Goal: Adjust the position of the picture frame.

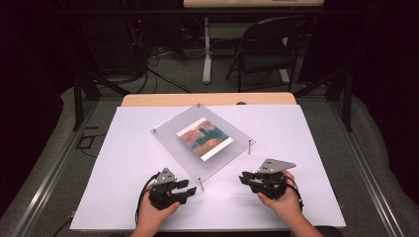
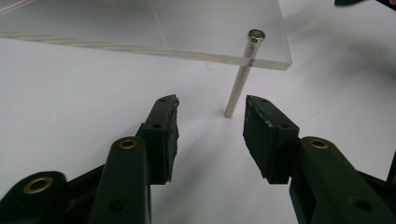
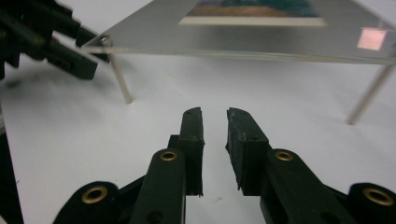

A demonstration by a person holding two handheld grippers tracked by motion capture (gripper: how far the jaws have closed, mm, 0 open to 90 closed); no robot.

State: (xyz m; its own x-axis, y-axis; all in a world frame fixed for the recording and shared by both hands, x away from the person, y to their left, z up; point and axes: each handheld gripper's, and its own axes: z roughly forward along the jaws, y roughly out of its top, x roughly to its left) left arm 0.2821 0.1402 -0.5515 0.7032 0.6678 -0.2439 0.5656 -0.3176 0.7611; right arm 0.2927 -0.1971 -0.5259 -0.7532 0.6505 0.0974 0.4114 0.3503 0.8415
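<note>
Plainly an approach step: on the table [image 1: 123,197] the clear plate [image 1: 173,136] stands raised on thin posts, a picture [image 1: 205,138] on it. Left gripper [image 2: 210,109], jaws spread and empty, faces the near post [image 2: 238,84]; next it should likely close there. Right gripper [image 3: 215,112] hangs narrowly parted, empty.

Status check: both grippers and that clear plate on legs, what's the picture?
Left gripper open, facing near leg. Right gripper slightly open, empty. Clear plate standing, picture on it. Nothing in the way.

Dark room, folding chair [image 1: 269,47], grey floor [image 1: 380,163]
</note>
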